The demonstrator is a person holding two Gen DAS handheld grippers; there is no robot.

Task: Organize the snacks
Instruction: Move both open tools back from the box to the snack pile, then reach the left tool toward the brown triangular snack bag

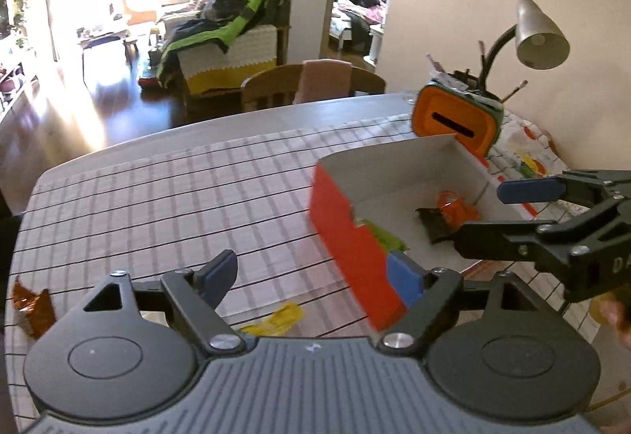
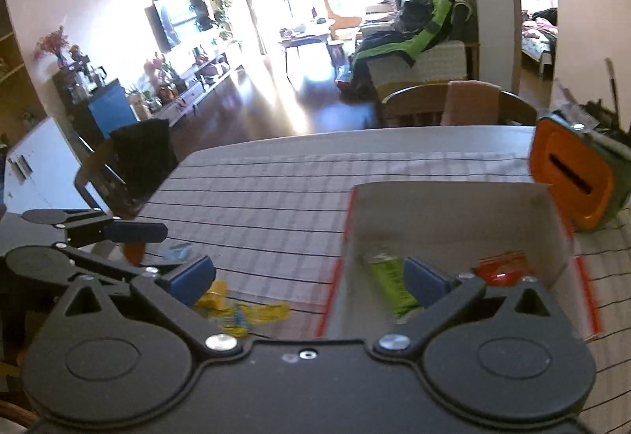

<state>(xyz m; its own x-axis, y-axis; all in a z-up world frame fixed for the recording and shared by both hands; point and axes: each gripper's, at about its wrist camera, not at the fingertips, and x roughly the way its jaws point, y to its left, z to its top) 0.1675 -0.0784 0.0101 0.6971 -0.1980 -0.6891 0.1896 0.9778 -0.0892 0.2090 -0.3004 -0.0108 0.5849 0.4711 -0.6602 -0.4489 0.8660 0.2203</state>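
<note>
We note the table (image 1: 165,173) under a checked cloth, the largest thing in both views. On it stands the red box (image 1: 347,232), open-topped and white inside; we take it as our landmark. Behind the red box sits an orange container (image 1: 453,118) with a dark slot, and beside that a desk lamp (image 1: 540,35).

Inside the red box we see a green snack packet (image 2: 390,276) against its left wall, and an orange snack packet (image 1: 453,207) with a dark wrapper (image 1: 435,225) just beside it toward the far right. Outside the red box, to its left on the cloth, lie a yellow snack packet (image 1: 276,319) and, farther left at the table edge, a brown foil packet (image 1: 33,309).

No brand or label can be read; the print is blurred.

The left claw (image 1: 315,276) stands wide, nothing between its jaws, at the red box's near left corner. The right claw (image 2: 311,276) is spread wide and empty, straddling the red box's left wall, with the green snack packet next to its right finger.
</note>
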